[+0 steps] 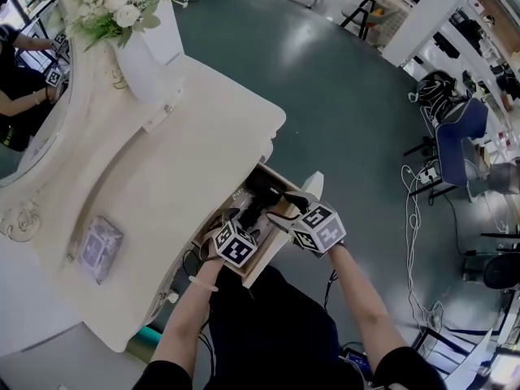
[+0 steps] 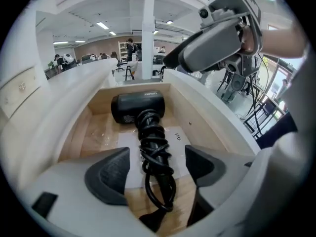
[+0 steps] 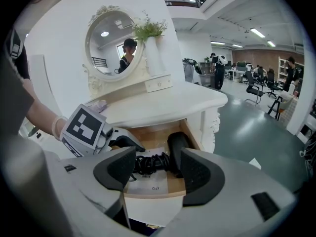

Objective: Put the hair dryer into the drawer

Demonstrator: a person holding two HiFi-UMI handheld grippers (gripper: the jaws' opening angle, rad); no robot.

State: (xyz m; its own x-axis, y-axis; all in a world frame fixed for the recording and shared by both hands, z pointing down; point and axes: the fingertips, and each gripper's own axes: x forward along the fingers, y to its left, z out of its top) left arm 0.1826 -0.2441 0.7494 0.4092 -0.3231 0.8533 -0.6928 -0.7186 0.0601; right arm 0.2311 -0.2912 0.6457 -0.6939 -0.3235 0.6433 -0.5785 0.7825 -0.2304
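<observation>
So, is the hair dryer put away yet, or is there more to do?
Nearly. Done: the hair dryer lies inside the open drawer, cord wound round its handle. In hand: nothing. The left tool straddles the handle without gripping, and the right tool is open and empty. Left: probably just pulling both clear.

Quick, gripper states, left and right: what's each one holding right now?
Left hand-held gripper: open, the hair dryer lies between its jaws, not gripped.
Right hand-held gripper: open, empty.

Holding left gripper (image 2: 157, 158) and right gripper (image 3: 158, 164) side by side, tilted down, jaws apart, nothing pinched.
</observation>
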